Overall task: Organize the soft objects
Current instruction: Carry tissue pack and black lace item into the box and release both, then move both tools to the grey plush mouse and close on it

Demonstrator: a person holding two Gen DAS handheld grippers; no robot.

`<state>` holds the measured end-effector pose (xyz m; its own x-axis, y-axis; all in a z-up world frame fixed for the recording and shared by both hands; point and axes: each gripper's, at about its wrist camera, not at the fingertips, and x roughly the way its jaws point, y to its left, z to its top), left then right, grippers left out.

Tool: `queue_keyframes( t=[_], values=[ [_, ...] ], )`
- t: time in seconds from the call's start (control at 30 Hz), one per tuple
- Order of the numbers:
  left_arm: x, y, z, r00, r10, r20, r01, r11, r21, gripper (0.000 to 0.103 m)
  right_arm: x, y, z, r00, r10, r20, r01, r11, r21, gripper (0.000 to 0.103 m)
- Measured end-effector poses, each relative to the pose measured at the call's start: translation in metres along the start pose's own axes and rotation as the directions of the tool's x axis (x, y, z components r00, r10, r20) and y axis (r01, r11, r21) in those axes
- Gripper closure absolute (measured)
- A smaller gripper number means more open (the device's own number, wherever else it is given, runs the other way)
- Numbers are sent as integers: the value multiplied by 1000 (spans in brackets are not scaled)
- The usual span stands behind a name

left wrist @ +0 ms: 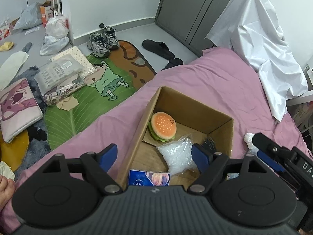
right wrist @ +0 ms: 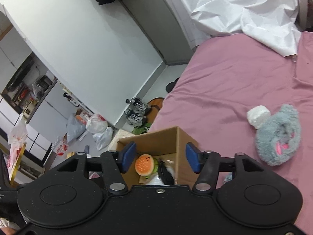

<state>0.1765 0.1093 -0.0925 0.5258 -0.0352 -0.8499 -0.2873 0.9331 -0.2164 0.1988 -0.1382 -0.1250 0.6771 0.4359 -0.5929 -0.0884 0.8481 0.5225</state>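
The right gripper [right wrist: 159,159] hangs with its blue pads [right wrist: 129,153] spread wide and nothing between them, poised over the near end of the cardboard box [right wrist: 181,137] on the pink bed sheet [right wrist: 225,82]; straight below the fingers sits the plush hamburger [right wrist: 145,164], already in the box beside a dark feathery thing I can't name. What remains loose lies off to that gripper's right, well apart from the box: a grey fluffy plush [right wrist: 277,137] with pink markings, slumped with its long side running roughly toward and away from the fingers, and a white wrapped roll [right wrist: 257,115] touching its far edge. Since both lie on the right side, I'd judge the right hand the nearer one for the next pick, needing a swing rightward and a dip to the sheet. The left gripper [left wrist: 154,156] is likewise released and empty, straddling the box's left wall [left wrist: 144,117], with a clear bubble-wrap bag [left wrist: 176,154] and a blue packet [left wrist: 148,178] inside just beyond its pads [left wrist: 108,155], tilted down into the box
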Motion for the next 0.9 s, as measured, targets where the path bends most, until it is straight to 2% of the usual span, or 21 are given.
queue_keyframes(
  t=[0.03,0.07,0.1,0.2,0.4,0.57,0.67,0.9],
  values=[
    [-3,-3,-1,999,36,12,-37,999,12,21,-1,-1,0,1000,-10,-1,10,1000,4,42],
    [-5,-6,-2,998,55,26,-55,998,20,18,-4,-3,-1,1000,-21,-2,21,1000,5,35],
    [-8,-8,-4,998,55,37,-56,998,24,12,-7,-3,-2,999,-33,2,33,999,-1,29],
    [-14,-15,-6,999,39,37,-40,999,34,7,-18,-2,-4,998,-52,20,53,998,-23,17],
    [-20,-27,-17,1000,5,27,-6,999,34,1,-38,-2,-3,997,-64,35,65,997,-52,8],
    [-23,-35,-23,1000,-22,8,21,1000,13,1,-57,-14,3,996,-75,41,75,997,11,0],
    [-27,-41,-26,999,-26,21,26,1000,6,0,-70,-21,8,992,-106,68,106,994,4,0],
    [-41,-62,-31,997,-44,68,42,999,28,0,-95,-34,18,989,-120,81,125,990,-58,0]
  ],
)
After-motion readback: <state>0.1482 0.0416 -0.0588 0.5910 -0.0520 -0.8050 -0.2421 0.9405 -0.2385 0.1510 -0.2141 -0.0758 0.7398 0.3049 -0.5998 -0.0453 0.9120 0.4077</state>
